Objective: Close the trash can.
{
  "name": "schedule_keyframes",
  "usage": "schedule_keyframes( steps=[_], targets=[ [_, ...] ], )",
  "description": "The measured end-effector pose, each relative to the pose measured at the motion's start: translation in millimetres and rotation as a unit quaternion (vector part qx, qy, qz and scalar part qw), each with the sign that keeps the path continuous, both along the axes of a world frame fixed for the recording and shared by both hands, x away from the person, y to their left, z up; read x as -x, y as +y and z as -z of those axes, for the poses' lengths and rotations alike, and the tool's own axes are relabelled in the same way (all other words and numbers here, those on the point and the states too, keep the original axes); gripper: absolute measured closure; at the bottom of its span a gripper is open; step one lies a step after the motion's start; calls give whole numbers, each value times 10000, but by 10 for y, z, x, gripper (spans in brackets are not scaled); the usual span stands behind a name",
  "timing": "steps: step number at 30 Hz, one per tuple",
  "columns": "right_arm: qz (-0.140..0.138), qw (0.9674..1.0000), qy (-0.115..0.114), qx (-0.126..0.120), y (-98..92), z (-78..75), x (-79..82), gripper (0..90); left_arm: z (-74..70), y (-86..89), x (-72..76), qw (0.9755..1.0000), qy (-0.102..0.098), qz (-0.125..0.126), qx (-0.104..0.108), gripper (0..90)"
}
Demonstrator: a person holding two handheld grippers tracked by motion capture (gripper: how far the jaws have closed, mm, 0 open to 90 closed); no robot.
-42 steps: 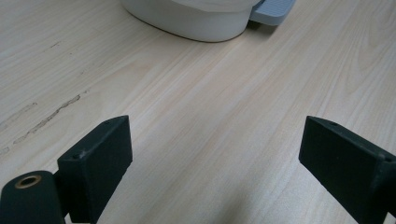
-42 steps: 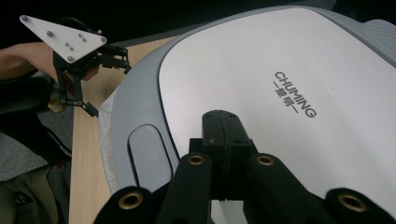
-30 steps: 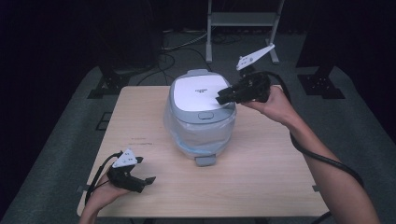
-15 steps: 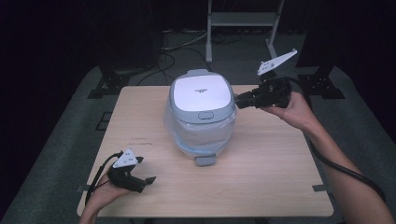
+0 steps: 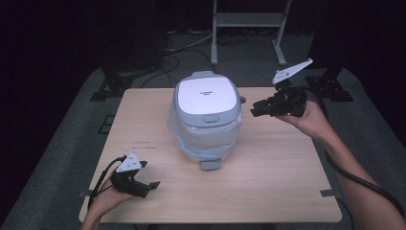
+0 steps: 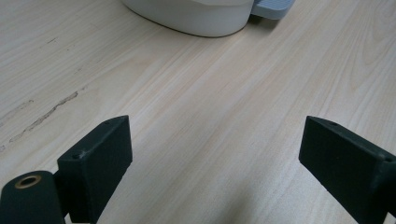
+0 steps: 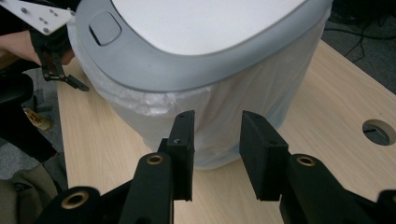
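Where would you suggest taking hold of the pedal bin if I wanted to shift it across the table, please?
Probably by the grey lid rim of the pedal bin, coming level from its right, where the right gripper hovers, jaws apart, empty. The rim is firm and overhangs; the body below it wears a loose plastic liner that may slip.

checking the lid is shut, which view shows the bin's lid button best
The right gripper view: the lid button is large and sharp on the grey rim. The high view shows the bin whole, the button small. The left gripper view catches the bin's base.
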State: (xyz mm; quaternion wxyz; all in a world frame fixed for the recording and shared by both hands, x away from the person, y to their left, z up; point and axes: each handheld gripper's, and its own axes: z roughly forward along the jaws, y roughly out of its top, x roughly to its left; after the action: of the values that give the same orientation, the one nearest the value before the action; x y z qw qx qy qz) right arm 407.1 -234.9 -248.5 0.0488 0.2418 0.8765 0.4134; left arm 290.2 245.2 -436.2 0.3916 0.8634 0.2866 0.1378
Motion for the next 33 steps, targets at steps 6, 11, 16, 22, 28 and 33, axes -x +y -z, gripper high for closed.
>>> schedule_keyframes(
  steps=[6, 11, 16, 22, 28, 33],
  targets=[
    [112, 9999, 75, 18, -67, 120, -11, 623, 3, 10, -4, 10000, 3, -8, 11, 87],
    [152, 9998, 126, 16, -92, 193, -13, 599, 11, 7, -5, 10000, 30, 2, -4, 87],
    [210, 9997, 151, -32, -135, 264, -10, 566, 5, 7, -3, 10000, 16, -1, 13, 87],
    [303, 9993, 202, -66, -207, 395, 5, 517, 11, 5, -3, 10000, 38, -1, -2, 87],
    [391, 9989, 230, -86, -260, 500, 24, 488, 13, 6, -8, 10000, 28, 6, -26, 87],
    [471, 9985, 265, -127, -312, 615, 52, 455, 11, 2, -5, 10000, 31, 10, -20, 87]
  ],
)
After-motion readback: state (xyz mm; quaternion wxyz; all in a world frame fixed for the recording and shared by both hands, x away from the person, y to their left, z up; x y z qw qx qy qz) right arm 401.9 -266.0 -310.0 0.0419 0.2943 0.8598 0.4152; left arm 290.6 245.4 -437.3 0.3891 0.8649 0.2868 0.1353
